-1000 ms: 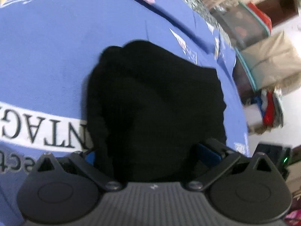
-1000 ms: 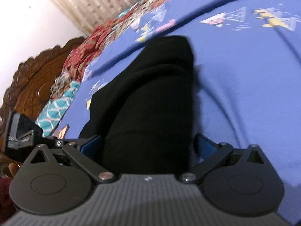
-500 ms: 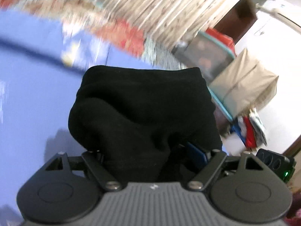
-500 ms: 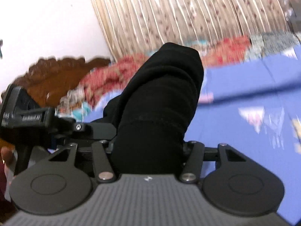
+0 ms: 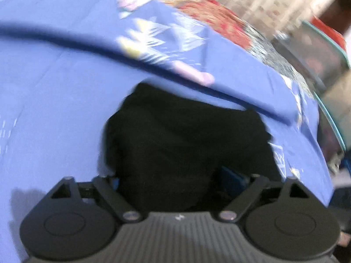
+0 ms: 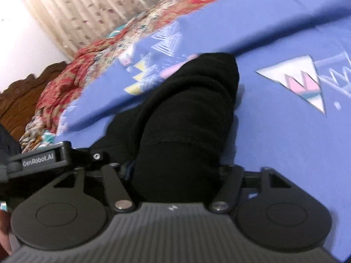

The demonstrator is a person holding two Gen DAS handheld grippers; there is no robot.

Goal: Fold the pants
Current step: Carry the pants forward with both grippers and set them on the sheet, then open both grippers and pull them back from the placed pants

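Note:
The black pants (image 5: 186,131) are a thick folded bundle lying on the blue printed bed sheet (image 5: 54,87), their far end against a raised fold of the sheet. My left gripper (image 5: 173,175) has the bundle's near end between its fingers; its jaws are opening, and the fabric still fills the gap between them. In the right wrist view the pants (image 6: 193,100) run away from me. My right gripper (image 6: 177,166) holds their near end the same way, jaws opening, its fingertips hidden by cloth. The left gripper's body (image 6: 39,160) shows close at the left.
A raised fold in the sheet (image 5: 197,87) runs just behind the pants. A red patterned quilt (image 6: 65,83), a carved wooden headboard (image 6: 26,96) and a curtain (image 6: 87,11) lie beyond. Clear storage boxes (image 5: 318,43) stand off the bed's right side.
Both grippers closed on the bundle and lifted it half a second ago. Now it is down on the sheet farther along the bed, near the fold, and both sets of jaws stand wider.

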